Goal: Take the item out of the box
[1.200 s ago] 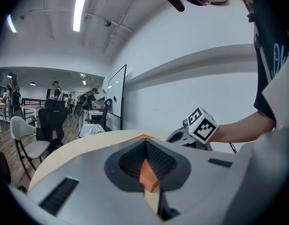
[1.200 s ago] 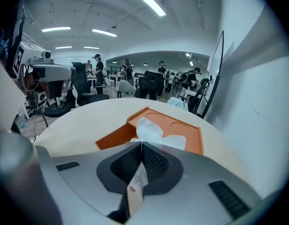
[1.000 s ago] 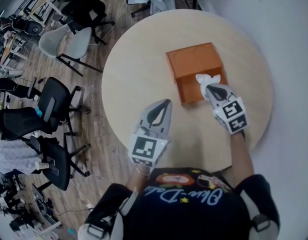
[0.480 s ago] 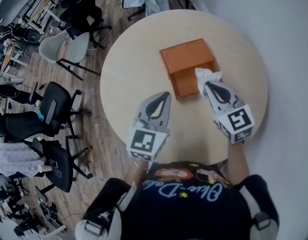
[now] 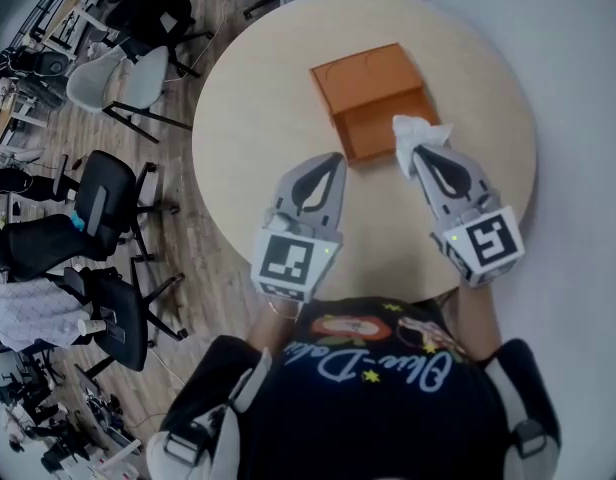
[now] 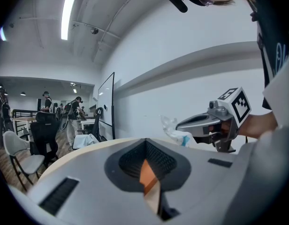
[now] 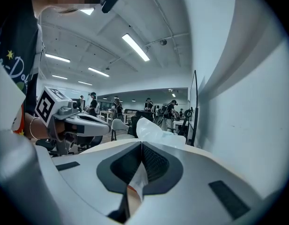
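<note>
To clear the orange box (image 5: 363, 78), pinches white plastic packet (image 5: 416, 133) aloft in right gripper (image 5: 420, 154); holds left gripper (image 5: 332, 162) aside, jaws together, empty.

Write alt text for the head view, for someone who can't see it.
Seen from above, the right gripper is shut on a crumpled white plastic packet at the near right corner of an open orange box on a round pale table. The left gripper is shut and empty over the table, nearer the person.
</note>
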Motion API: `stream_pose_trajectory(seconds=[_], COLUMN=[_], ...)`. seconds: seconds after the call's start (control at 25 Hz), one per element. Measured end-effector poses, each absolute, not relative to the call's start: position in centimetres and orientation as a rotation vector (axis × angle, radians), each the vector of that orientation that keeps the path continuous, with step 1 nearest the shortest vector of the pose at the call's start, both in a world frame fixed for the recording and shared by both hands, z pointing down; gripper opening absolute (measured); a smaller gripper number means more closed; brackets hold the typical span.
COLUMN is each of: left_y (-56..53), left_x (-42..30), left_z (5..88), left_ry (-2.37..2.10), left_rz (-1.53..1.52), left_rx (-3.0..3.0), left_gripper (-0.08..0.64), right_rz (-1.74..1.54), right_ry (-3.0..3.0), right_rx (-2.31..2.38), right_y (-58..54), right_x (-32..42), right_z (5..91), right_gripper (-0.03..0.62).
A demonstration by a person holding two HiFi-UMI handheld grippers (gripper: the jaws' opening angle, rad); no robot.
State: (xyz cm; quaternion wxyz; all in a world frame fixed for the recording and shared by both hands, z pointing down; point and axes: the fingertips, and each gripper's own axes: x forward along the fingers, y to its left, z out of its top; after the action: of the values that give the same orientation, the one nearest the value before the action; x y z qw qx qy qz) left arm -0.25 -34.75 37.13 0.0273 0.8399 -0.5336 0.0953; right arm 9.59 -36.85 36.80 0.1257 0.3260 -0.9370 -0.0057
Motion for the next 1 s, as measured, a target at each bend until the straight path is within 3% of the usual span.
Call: stream_pose_trajectory(seconds=[1.0], left_y=[-33.5], left_x=[-0.3], left_z=[36.7], left_ry=[-1.641], left_rz=[0.267], left_rx=[2.592], left_gripper=[-0.015], right_rz=[-0.053], right_ry=[-2.737], right_rx=[0.976], right_y=[-35.4], right_x=[9.4], right_z=[36.2], right_gripper=[0.002])
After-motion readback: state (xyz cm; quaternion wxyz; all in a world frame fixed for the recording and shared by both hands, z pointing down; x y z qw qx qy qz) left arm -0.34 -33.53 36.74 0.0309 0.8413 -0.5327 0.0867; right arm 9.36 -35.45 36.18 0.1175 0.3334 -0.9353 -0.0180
